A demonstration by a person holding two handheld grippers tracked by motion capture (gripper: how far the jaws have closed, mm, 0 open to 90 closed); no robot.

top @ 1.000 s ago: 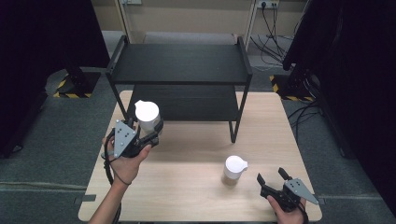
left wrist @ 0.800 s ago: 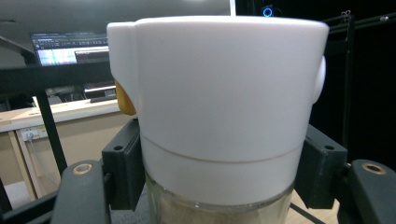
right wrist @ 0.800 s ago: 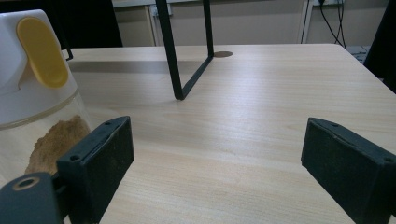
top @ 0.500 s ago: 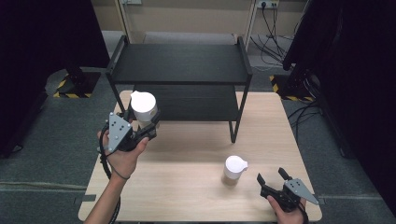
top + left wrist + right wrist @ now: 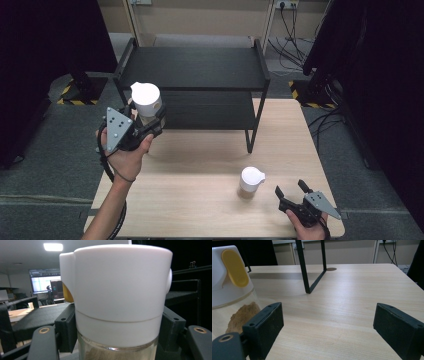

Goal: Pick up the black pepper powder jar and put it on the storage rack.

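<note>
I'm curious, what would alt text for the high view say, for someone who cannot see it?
A person's left gripper holds a white-lidded jar in the air beside a black two-tier shelf. On the wooden table, a second white-lidded jar stands near the right gripper, whose fingers are spread open.

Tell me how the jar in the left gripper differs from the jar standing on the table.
The held jar is clamped between the jaws of the left gripper, lifted off the wooden table in front of the black shelf rack. The table jar stands free and upright beside the open right gripper, untouched. Both are clear glass jars with white lids with a yellow flap.
</note>
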